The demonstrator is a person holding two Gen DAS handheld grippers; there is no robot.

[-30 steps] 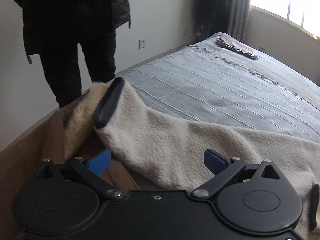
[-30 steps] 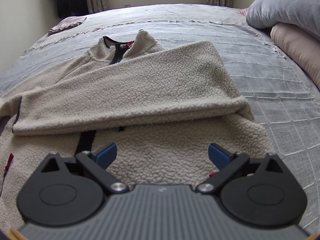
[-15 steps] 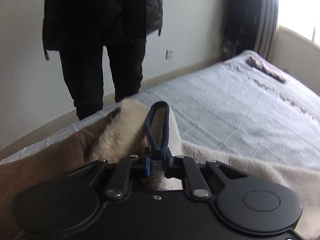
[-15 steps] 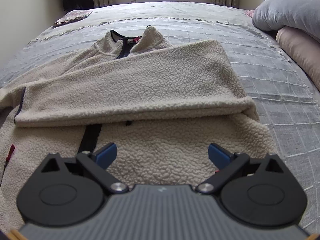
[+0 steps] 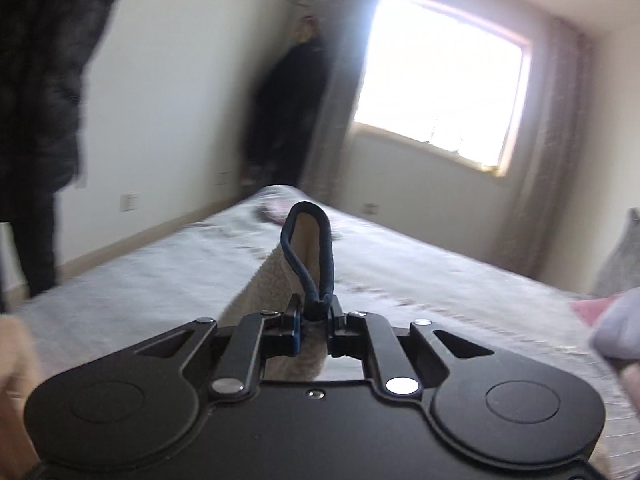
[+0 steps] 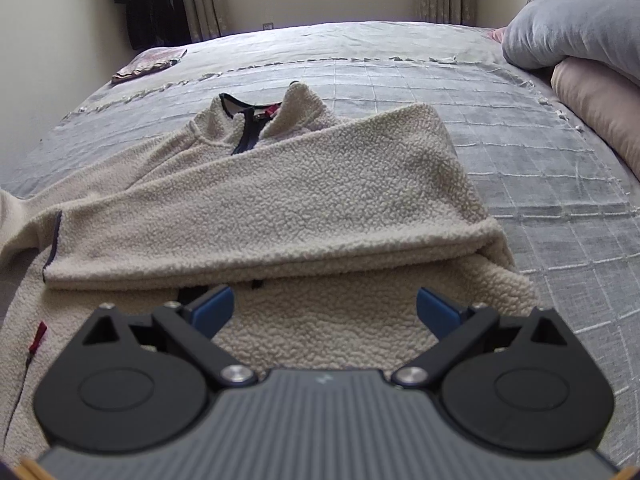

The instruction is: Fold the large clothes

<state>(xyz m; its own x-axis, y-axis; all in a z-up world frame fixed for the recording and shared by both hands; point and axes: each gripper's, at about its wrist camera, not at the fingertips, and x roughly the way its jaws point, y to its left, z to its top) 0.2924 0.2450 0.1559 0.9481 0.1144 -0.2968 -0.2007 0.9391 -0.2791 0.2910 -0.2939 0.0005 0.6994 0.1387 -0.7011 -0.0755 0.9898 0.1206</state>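
Left gripper [image 5: 315, 316] clamped tight on the navy-trimmed sleeve cuff [image 5: 308, 248], which stands up at 12 o'clock above the jaws, lifted off the grey bedspread [image 5: 120, 288]. Right gripper [image 6: 325, 309] wide open, holding nothing, hovering over the cream fleece jacket [image 6: 304, 192]. Jacket lies flat mid-bed, collar [image 6: 276, 110] at 12 o'clock, one sleeve folded across the chest. Pillows [image 6: 580, 40] at 2 o'clock.

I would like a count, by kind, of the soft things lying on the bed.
Fleece jacket: 1
Folded cloth at the far corner: 1
Rolled quilts, grey and pink: 2
Total: 4
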